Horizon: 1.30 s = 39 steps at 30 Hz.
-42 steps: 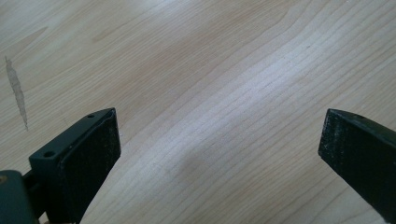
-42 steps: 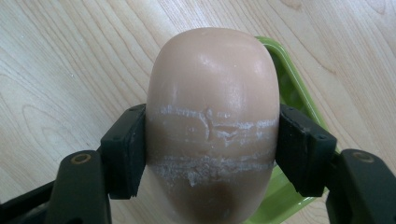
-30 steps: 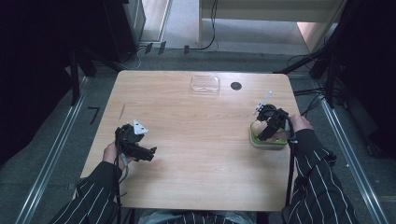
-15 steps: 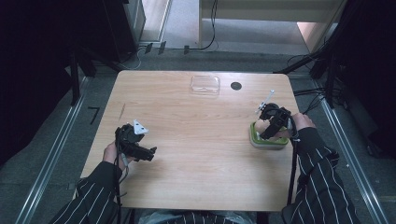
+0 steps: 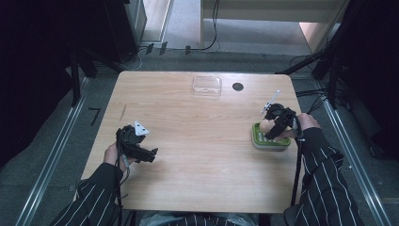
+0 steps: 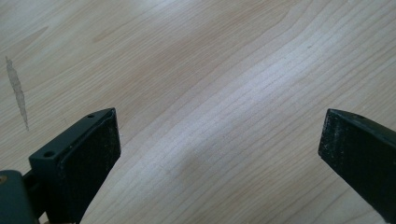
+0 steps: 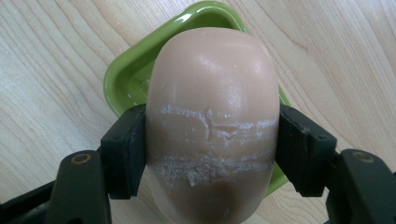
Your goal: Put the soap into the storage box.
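Observation:
A beige bar of soap (image 7: 212, 107) with white scratch lines is clamped between the two black pads (image 7: 126, 149) of my right gripper (image 7: 212, 149). It hangs just above a green soap dish (image 7: 140, 65). In the high view that dish (image 5: 268, 142) sits near the table's right edge, with the right gripper (image 5: 275, 129) over it. My left gripper (image 5: 149, 154) rests near the table's front left, its jaws wide apart over bare wood, as the left gripper view (image 6: 219, 149) shows, with nothing between them.
A clear plastic lid or tray (image 5: 206, 85) lies at the far middle of the wooden table (image 5: 197, 141), with a small black round thing (image 5: 237, 86) to its right. A grey streak (image 6: 16, 91) marks the wood by the left gripper. Cables trail off the right side.
The right gripper with the soap has shifted slightly over the green dish. The left gripper has stayed in place.

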Available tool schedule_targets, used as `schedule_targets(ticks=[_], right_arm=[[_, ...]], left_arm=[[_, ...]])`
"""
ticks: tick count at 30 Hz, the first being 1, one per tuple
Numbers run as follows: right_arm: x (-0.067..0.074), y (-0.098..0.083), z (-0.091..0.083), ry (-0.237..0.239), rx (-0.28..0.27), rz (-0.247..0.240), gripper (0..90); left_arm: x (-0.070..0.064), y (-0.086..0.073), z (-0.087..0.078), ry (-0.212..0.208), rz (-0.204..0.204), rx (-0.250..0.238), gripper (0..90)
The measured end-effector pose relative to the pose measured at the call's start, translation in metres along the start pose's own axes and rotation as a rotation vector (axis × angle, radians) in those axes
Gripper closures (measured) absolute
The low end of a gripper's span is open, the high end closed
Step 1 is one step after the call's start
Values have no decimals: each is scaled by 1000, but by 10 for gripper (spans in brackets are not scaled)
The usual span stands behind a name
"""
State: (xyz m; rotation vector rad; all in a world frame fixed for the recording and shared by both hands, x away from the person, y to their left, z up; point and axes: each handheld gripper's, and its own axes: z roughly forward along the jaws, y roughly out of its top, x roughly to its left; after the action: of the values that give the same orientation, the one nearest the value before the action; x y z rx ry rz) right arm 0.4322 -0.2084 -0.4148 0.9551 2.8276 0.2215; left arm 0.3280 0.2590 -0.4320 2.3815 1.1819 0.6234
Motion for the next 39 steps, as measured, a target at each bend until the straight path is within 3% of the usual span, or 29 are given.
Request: schedule_targets(ticks=[39], right_arm=[[-5,1,19,10,25,-22,334]], left_arm=[[0,0,1,0,1,1,0]])
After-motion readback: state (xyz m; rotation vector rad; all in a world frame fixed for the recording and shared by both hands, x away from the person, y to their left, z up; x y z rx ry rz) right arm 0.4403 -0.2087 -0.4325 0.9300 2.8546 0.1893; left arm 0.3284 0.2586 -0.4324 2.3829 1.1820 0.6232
